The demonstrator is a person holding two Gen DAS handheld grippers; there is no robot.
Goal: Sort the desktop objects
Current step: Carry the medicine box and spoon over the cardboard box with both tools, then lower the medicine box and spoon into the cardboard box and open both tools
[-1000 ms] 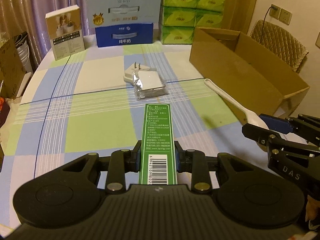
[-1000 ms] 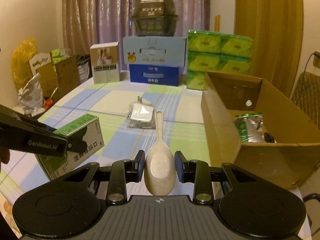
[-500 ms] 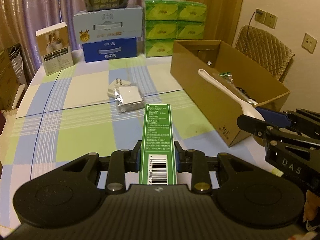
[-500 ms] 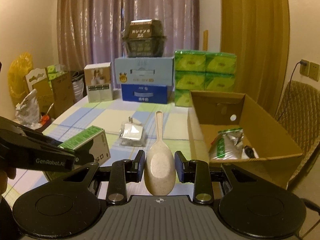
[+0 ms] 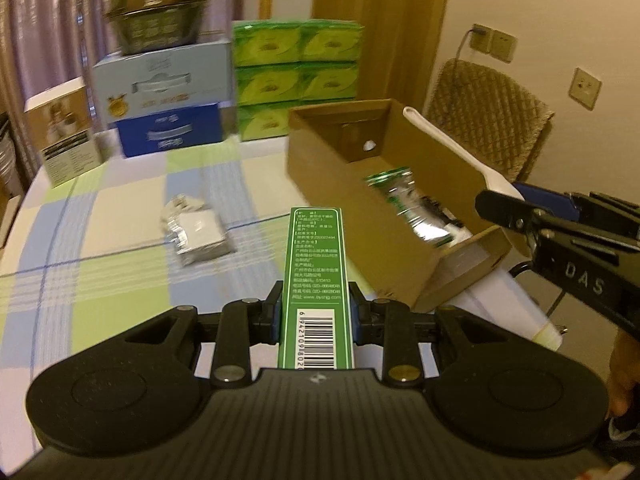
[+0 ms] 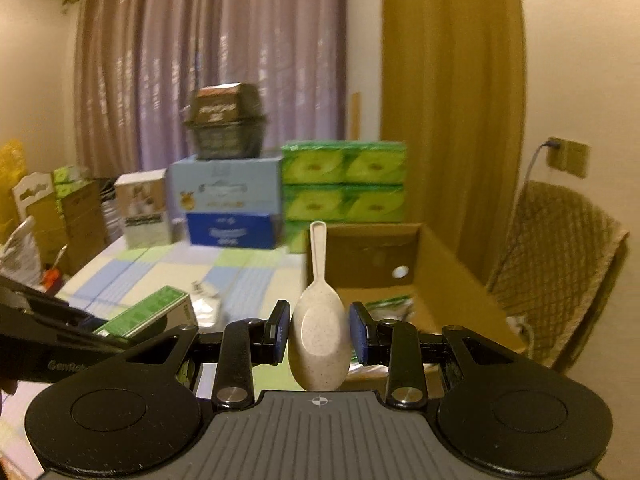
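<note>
Beside the open cardboard box (image 5: 360,216) on the checked tablecloth (image 5: 100,240), the left gripper (image 5: 316,316) pinches a long green carton (image 5: 316,280) by its sides, held above the cloth just left of the box. Over the box's near end, the right gripper (image 6: 319,332) clamps a speckled rice scoop (image 6: 318,320), handle pointing forward, while a foil-wrapped packet (image 5: 196,236) lies left of the box.

We see a table (image 5: 100,280) under a checked cloth of blue, green and cream; on it lie a foil-wrapped packet (image 5: 198,232) mid-table, an open cardboard box (image 5: 360,208) at its right edge, and stacked cartons (image 5: 168,104) and green tissue packs (image 5: 296,76) along the far side.
</note>
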